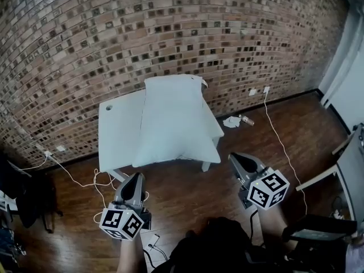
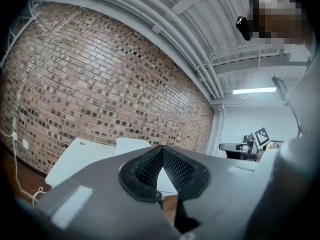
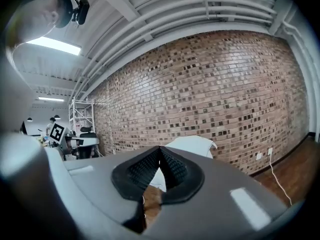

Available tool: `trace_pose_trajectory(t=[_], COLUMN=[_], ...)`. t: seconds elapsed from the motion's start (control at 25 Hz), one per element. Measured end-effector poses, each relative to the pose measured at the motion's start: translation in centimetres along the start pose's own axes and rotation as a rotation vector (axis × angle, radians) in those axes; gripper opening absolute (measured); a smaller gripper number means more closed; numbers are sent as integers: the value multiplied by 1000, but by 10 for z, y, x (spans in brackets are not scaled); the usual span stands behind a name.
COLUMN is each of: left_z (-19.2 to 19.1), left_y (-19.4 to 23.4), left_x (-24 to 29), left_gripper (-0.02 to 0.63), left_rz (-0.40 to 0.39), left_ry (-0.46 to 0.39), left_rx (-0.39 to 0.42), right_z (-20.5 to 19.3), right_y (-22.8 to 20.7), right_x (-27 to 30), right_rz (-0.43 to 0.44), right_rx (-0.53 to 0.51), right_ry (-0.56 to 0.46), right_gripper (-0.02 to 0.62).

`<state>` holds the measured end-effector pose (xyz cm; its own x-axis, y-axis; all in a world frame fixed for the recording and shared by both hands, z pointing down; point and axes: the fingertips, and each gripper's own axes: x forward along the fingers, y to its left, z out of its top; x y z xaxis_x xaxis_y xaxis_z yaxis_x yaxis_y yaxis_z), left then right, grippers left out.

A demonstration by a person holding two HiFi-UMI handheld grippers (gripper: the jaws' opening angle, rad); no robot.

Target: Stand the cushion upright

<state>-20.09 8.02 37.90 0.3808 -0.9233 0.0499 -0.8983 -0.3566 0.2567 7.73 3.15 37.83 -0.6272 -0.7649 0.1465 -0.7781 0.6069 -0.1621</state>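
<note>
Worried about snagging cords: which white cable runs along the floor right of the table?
The cable from the wall socket right of the table, passing the right gripper. The other cable starts at the wall left of the table.

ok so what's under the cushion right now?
The cushion lies flat on the white table, whose left strip is uncovered. The tabletop beneath the cushion is hidden, so anything lying there can't be seen.

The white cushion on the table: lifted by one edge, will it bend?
The big white fabric cushion looks puffy and creased, so it would probably sag, not stay stiff, and feel light for its size. Lying wide and flat on the small white table, it may flop over once stood up.
</note>
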Motion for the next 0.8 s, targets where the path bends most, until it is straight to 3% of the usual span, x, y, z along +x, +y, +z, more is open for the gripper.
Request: trace_pose_trajectory(t=[0.28,0.8], left_z=[7,30], left_y=[26,78], left_x=[63,209], left_gripper=[2,2], left_rz=[9,145], left_ry=[4,5], left_rx=[8,-50], right_z=[15,68], right_y=[-44,-173], right_x=[61,189], right_rz=[18,87], right_rx=[5,22], right_ry=[-37,-63], right_gripper=[6,6])
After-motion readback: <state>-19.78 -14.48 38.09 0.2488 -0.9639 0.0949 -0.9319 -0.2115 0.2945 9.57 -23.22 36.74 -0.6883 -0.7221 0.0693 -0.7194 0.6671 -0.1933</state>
